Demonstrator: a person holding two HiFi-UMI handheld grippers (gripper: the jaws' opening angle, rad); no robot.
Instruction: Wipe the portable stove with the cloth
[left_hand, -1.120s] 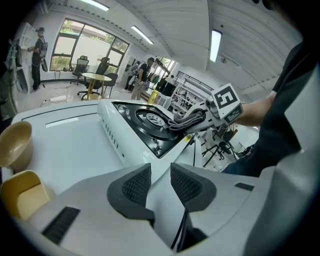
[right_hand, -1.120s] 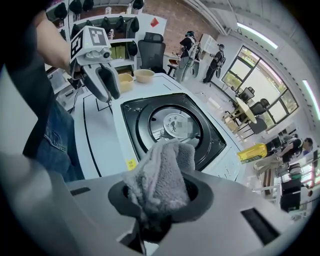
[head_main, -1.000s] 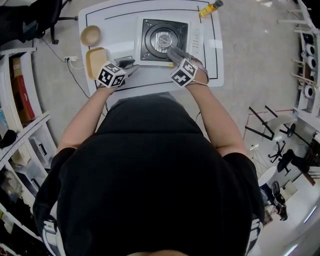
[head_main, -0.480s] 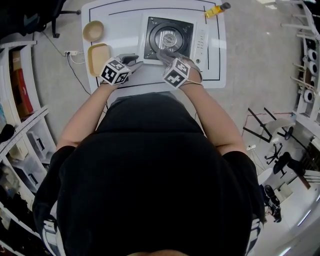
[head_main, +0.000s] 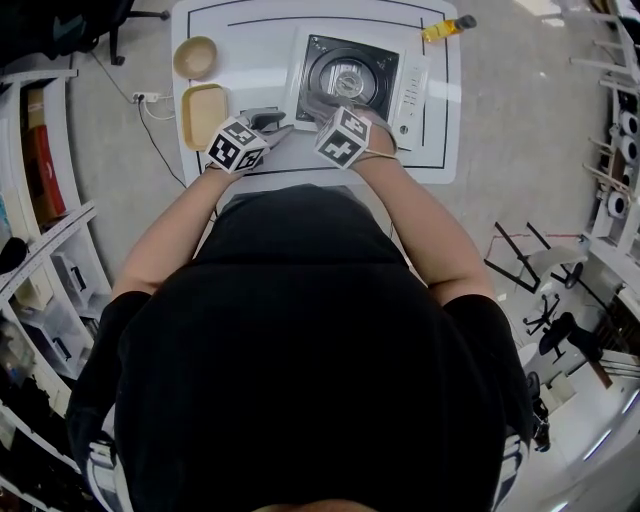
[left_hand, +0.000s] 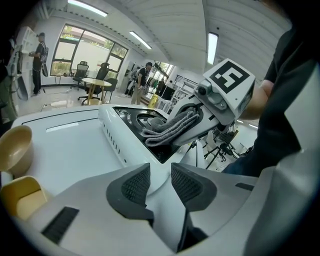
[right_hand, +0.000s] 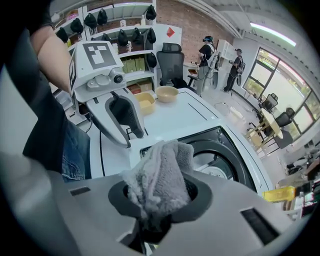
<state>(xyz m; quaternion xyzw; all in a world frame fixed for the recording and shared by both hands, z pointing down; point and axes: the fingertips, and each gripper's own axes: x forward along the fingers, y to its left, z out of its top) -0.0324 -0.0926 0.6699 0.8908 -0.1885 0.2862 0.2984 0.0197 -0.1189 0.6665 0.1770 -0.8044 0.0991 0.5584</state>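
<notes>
**A:** Portable stove: where does it stand?

**B:** On the white table, toward the far middle of it. It is white-cased with a black top and a round burner, and its control strip runs down the right side.

**A:** And the two grippers?

**B:** Both are at the stove's near edge. The right gripper reaches over the near-left part of the black top. The left gripper is just beside the stove's near-left corner, low over the table.

**A:** What are the jaws doing?

**B:** The right gripper's view shows its jaws clamped on the grey cloth, which bunches up out of them. In the left gripper's view, the left gripper has its pads a narrow gap apart with nothing between them, only bare table beyond.

**A:** Is the cloth on the stove?

**B:** Seen from the left gripper's side, the cloth lies folded under the right gripper on the near rim of the black top, and it appears to touch it.

**A:** Anything smaller about?

**B:** A yellow rectangular dish lies at the table's left edge, with a round tan bowl beyond it. A small yellow object lies at the far right corner; I cannot tell what it is.
</notes>
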